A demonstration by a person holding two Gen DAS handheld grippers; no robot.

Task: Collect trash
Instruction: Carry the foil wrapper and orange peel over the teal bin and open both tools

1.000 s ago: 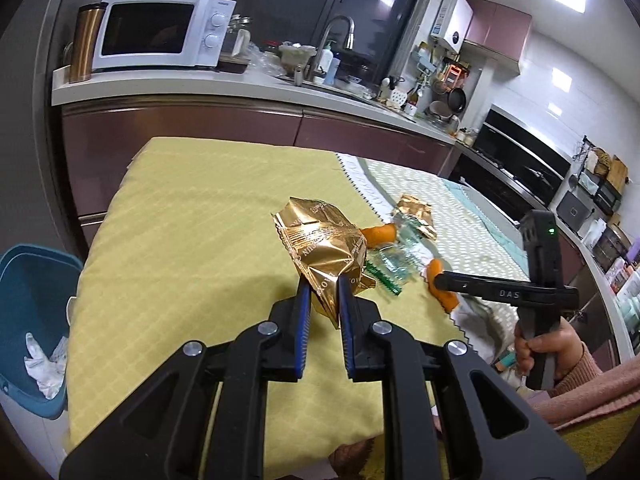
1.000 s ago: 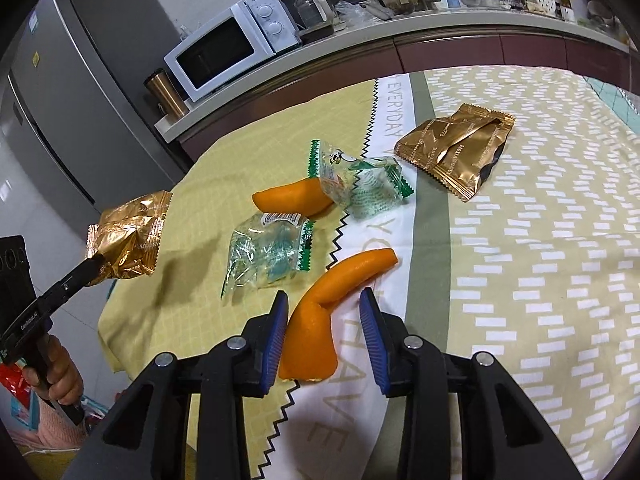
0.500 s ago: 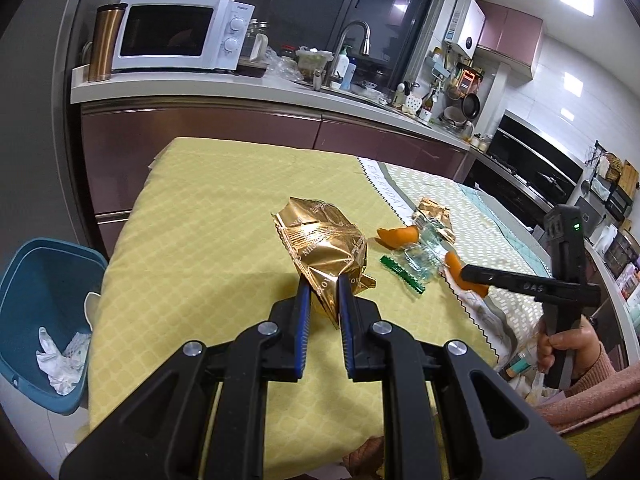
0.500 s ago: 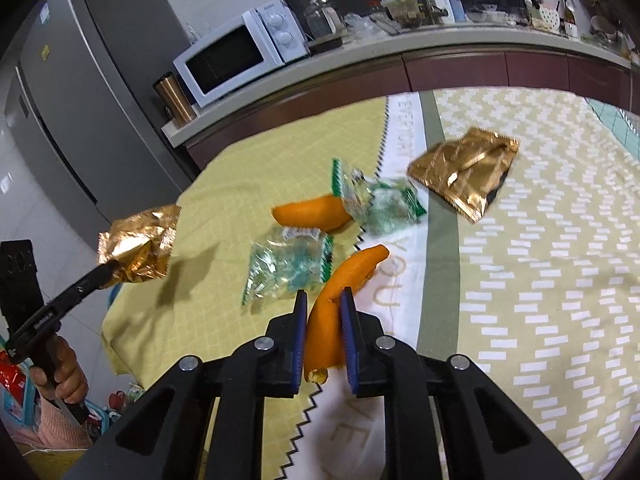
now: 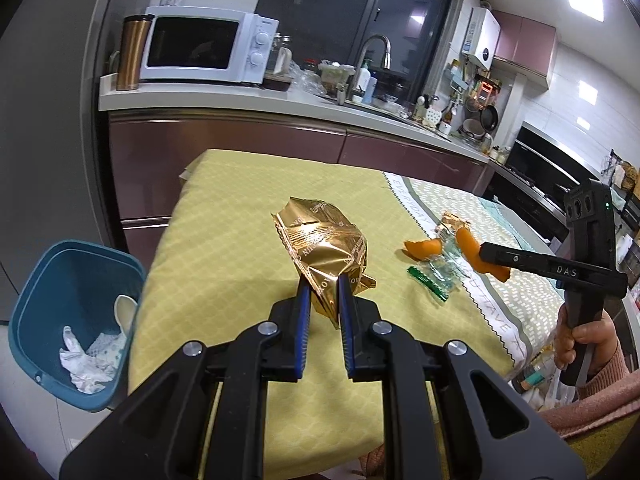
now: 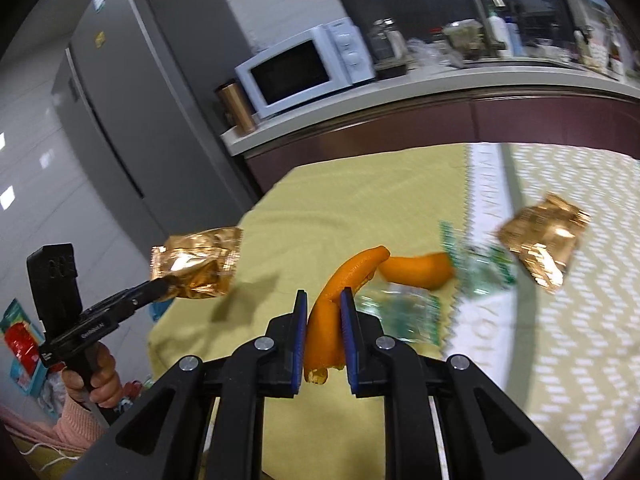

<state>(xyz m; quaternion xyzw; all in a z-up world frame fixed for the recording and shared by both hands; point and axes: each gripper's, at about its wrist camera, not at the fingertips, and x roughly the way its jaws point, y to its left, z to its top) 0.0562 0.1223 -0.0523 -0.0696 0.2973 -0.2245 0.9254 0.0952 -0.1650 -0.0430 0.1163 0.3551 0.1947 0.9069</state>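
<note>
My left gripper (image 5: 321, 285) is shut on a crumpled gold foil wrapper (image 5: 320, 246), held above the yellow tablecloth (image 5: 224, 240). That wrapper (image 6: 196, 265) also shows at the left of the right wrist view. My right gripper (image 6: 323, 300) is shut on a long orange peel (image 6: 344, 280), lifted off the cloth; from the left wrist view the peel (image 5: 476, 254) hangs at that gripper's tip. On the table lie another orange peel (image 6: 416, 270), two clear green-printed wrappers (image 6: 400, 312) and a second gold wrapper (image 6: 544, 240).
A blue bin (image 5: 68, 320) holding white crumpled paper stands on the floor left of the table. Behind the table runs a counter with a microwave (image 5: 204, 49), a copper tumbler (image 5: 130, 53) and a sink. A grey fridge (image 6: 132, 100) stands at the left.
My right gripper closed on the long orange peel and lifted it off the table. The left gripper drifted with its gold wrapper, and the blue bin came more into view.
</note>
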